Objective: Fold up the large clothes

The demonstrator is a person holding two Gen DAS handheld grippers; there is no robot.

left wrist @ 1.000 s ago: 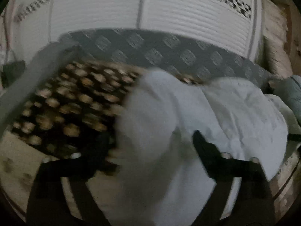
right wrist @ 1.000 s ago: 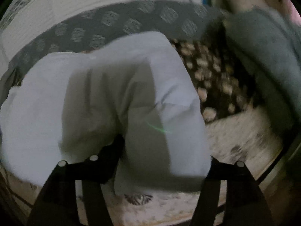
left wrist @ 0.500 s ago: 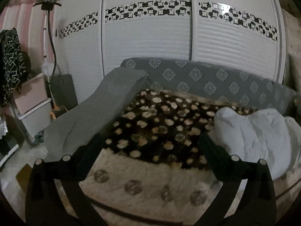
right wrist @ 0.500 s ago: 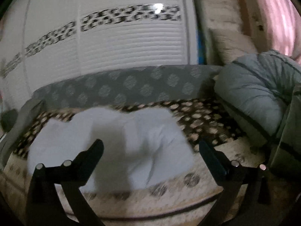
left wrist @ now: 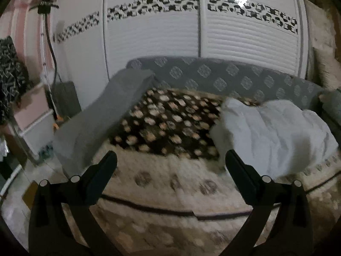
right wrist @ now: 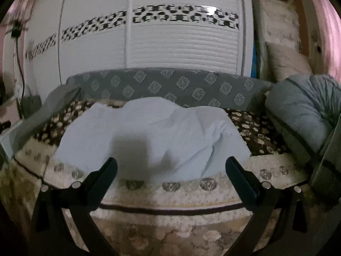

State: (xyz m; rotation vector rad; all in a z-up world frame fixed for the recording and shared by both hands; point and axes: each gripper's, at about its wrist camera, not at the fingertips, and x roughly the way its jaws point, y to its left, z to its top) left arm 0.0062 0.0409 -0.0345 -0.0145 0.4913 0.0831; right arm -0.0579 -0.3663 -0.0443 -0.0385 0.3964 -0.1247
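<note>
- At the far left a black stand (left wrist: 48,27) rises by a pink wall, with pale storage boxes (left wrist: 34,115) below it.
- A white wardrobe (left wrist: 153,42) with a black-and-white patterned band fills the back of the room.
- A grey cushion (left wrist: 102,115) slopes down the sofa's left end.
- The sofa (left wrist: 213,79) has a grey patterned back and a spotted blanket (left wrist: 170,123) over its seat.
- The left gripper (left wrist: 170,160) is spread wide, holding nothing.
- The white garment (right wrist: 149,132) lies loosely bunched, perhaps half folded, on the blanket.
- The right gripper (right wrist: 170,162), jaws just opened wide, is empty.
- A grey bundle (right wrist: 302,111) sits at the right end.
</note>
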